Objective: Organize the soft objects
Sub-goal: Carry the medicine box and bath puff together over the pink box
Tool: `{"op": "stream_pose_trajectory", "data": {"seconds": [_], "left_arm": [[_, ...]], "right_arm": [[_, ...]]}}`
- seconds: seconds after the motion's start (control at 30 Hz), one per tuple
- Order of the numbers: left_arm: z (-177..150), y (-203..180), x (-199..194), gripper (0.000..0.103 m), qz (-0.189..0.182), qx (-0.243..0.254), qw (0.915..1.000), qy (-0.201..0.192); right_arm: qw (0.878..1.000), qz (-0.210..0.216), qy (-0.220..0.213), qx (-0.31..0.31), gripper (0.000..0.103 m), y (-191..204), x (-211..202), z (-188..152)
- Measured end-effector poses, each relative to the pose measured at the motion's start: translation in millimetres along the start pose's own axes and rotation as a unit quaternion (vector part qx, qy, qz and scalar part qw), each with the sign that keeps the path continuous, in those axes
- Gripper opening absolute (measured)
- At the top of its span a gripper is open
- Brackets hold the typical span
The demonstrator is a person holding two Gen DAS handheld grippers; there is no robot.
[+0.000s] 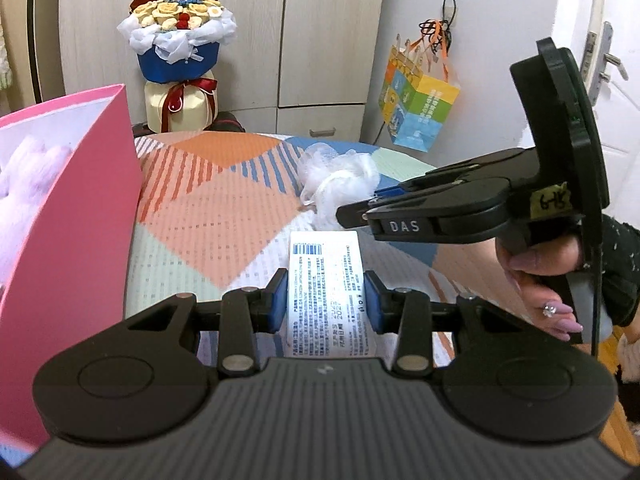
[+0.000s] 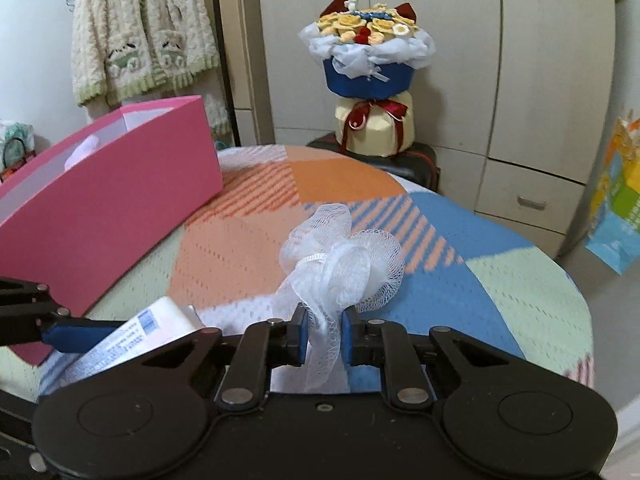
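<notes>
Both grippers are matte black with blue finger pads and silver pivot pins. The right gripper (image 1: 352, 216) carries white "DAS" lettering and, at three o'clock of it, a yellow handwritten sticker. The person's hand (image 1: 536, 280) shows long pink nails, one jewelled, and a dark speckled sleeve (image 1: 618, 264).

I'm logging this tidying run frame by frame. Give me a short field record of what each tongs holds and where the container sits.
left tongs: shut on white printed-label packet
right tongs: shut on white mesh bath pouf
container: open pink cardboard box, on the left, something pale and fluffy inside
surface: patchwork-patterned round table
background: yellow flower bouquet in blue wrap
</notes>
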State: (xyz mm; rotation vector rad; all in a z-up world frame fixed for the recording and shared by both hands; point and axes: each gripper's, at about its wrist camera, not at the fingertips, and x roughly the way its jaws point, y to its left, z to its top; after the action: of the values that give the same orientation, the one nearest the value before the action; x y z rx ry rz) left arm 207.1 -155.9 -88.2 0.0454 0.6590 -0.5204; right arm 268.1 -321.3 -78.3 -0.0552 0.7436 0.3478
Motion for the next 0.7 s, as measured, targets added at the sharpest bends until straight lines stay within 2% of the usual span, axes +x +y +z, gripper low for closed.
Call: {"op": "stream_pose_trajectory", "data": {"seconds": [0.2,0.3,0.5,0.7], "left_arm": [[-9,4,-18,0.038,-0.017,-0.009,0.9997,0.014],[-14,7,-27,0.038,-0.031,-0.018,0.9991,0.023],[-28,13,-47,0.038,-0.05,-0.029,0.9976,0.037],[-42,18,-74,0.038,-0.065,-0.019,0.9966,0.048]], "right_arm": [[1.0,-0.008,0.004,0.011,0.019,10,-25,-14],[0.999,-0.027,0.003,0.022,0.019,16,-37,-24],[0.998,-0.023,0.005,0.051,0.019,29,-60,-46],[0.998,-0.017,0.011,0.052,0.019,54,-88,-65]]}}
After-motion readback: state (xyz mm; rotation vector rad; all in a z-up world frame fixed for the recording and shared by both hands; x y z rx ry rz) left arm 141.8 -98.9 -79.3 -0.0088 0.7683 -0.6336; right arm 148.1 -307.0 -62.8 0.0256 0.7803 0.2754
